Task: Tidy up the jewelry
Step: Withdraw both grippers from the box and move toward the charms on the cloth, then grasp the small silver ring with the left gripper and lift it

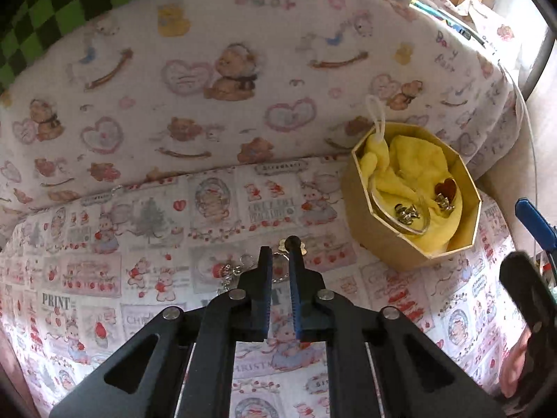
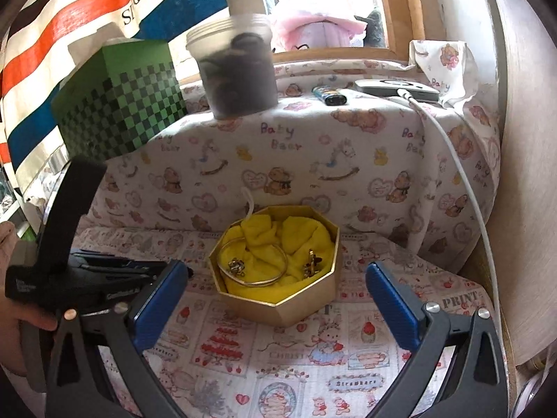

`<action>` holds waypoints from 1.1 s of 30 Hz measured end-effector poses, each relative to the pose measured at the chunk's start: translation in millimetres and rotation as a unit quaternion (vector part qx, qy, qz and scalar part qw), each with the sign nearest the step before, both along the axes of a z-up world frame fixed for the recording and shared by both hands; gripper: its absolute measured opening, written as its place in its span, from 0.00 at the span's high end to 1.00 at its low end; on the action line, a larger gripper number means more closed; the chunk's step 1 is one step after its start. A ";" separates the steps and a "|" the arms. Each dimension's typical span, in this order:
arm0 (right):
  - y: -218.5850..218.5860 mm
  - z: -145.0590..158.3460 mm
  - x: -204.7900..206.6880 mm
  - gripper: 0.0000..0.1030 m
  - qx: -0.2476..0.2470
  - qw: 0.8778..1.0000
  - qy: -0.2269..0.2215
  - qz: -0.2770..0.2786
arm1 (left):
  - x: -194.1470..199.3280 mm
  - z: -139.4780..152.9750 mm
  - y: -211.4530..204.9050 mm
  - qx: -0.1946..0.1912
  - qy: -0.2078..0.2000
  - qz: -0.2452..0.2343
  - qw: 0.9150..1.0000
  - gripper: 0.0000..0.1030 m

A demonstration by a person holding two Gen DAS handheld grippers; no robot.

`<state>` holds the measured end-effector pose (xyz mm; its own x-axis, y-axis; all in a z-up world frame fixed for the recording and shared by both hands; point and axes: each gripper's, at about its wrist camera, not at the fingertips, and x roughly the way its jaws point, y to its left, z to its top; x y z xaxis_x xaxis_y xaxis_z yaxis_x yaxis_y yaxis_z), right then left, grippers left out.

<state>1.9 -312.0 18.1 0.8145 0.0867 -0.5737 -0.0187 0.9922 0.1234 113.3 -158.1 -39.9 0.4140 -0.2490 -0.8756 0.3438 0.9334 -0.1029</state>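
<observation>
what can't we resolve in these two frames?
- Left gripper grasp: left wrist view, fingers hide whether the silver jewelry is pinched.
- Earrings in gold box: both views, too small for detail.
- Plastic tub contents: right wrist view, blurred.
- Right gripper: open.

Matt gold box [image 2: 278, 304], probably card, holds soft yellow cloth [image 2: 296, 240], a shiny metal bangle [image 2: 253, 282]; printed cotton sheet [image 2: 278, 365].
</observation>
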 end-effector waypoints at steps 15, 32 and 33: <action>-20.7 -4.8 4.4 0.00 0.068 0.997 0.029 -0.008 | 9.2 -6.1 -2.6 0.009 -0.005 -0.001 1.000 0.82; 11.9 -3.4 -1.7 0.49 0.037 0.997 0.033 0.061 | -27.1 31.3 32.3 -0.019 -0.067 -0.029 0.997 0.71; 10.9 -4.0 -1.3 0.49 0.037 0.997 0.033 0.058 | -24.8 28.0 29.6 -0.007 -0.062 -0.036 0.997 0.66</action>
